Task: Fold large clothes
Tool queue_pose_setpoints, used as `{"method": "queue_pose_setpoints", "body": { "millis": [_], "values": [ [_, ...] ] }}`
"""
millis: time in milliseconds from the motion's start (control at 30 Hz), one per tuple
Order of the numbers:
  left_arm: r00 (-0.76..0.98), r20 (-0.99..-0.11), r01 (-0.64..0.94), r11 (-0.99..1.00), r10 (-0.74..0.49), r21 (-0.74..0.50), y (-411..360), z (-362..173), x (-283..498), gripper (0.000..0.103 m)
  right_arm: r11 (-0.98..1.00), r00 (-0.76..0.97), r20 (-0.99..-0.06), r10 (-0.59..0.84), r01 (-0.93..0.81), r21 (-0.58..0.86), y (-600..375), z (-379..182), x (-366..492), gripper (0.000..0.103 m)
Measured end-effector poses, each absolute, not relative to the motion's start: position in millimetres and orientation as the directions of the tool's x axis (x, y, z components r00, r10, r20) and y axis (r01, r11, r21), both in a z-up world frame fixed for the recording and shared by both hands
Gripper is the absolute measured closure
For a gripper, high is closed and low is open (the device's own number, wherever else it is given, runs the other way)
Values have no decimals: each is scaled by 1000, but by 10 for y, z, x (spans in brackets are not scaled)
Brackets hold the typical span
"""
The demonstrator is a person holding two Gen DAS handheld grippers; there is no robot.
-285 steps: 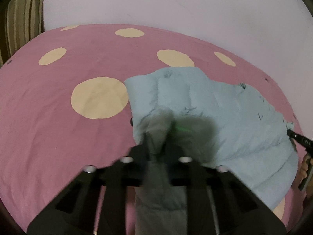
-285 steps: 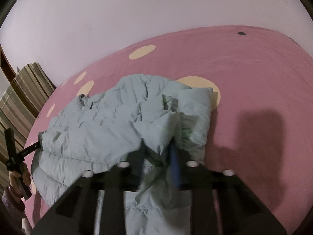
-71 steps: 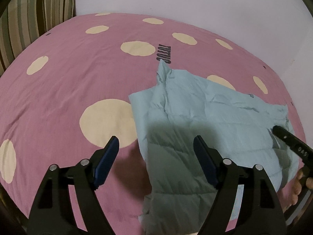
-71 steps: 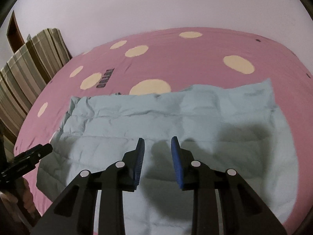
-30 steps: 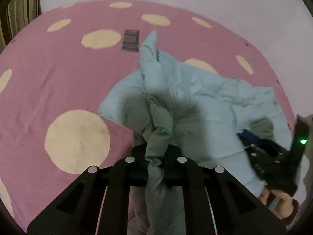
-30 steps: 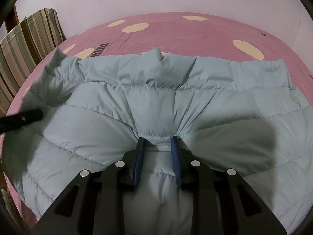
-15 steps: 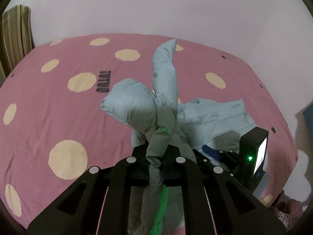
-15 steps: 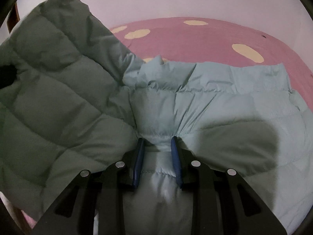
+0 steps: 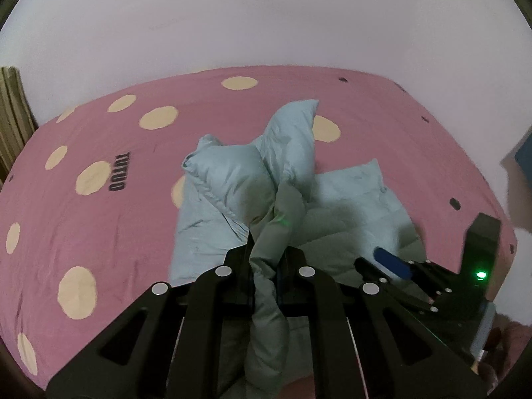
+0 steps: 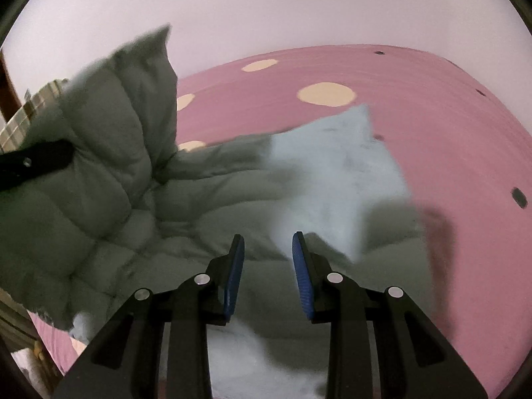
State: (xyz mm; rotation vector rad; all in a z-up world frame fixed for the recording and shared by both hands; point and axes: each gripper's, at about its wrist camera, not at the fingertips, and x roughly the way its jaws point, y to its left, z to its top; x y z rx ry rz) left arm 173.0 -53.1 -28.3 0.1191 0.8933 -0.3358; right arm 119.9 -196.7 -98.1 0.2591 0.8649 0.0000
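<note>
Left gripper [image 9: 266,259] is seen nearest in its own view, pressed together on a bunched edge of the pale blue padded jacket [image 9: 232,179], and this edge is held lifted above the bed [image 9: 83,226]. From the pinch the jacket runs forward and down, so its long axis lies away from this gripper, toward the wall [image 9: 266,16]. A puffed part, perhaps a sleeve, stands up beyond the pinch.

Right gripper [image 10: 267,249] is seen spread a little, with nothing between its blue pads [image 10: 301,266]; the jacket lies just under and in front of it. The picture is blurred there, so it cannot be told whether the pads touch the cloth. In the left view this gripper is seen to the right of the left one, low over the jacket.

The coming move is judged to turn on the raised edge: it is held by the left gripper only, and it must be carried over the part that lies flat toward the right, where the free gripper is nearer.

Compared with one second ago, the cloth that was pinched by the right gripper is released, and the left side is lifted higher. Farther off, the pink spotted bed cover is seen, and a striped cushion [image 10: 30,109] at the left.
</note>
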Motion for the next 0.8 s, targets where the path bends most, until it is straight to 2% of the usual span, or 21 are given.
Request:
{"method": "queue_pose_setpoints", "body": {
  "millis": [433,600,700,800],
  "values": [
    [518,-826,351,936,-220,-29,-1421,-1107,1648,95,951,657,-753,27,215,221,-2675,-1035,791,72],
    [542,-809,358,934,-226,-21,-1486,-1130,1542,94,947,650,-759,19,232,223,-2734,-1057,773,72],
    [547,-795,375,926,-263,-48,-1454,-1008,1461,89,947,653,-757,14,235,220,-2756,-1029,794,72],
    [565,-767,394,916,-303,-71,-1406,-809,1327,71,949,661,-750,14,228,219,-2709,-967,807,72]
  ]
}}
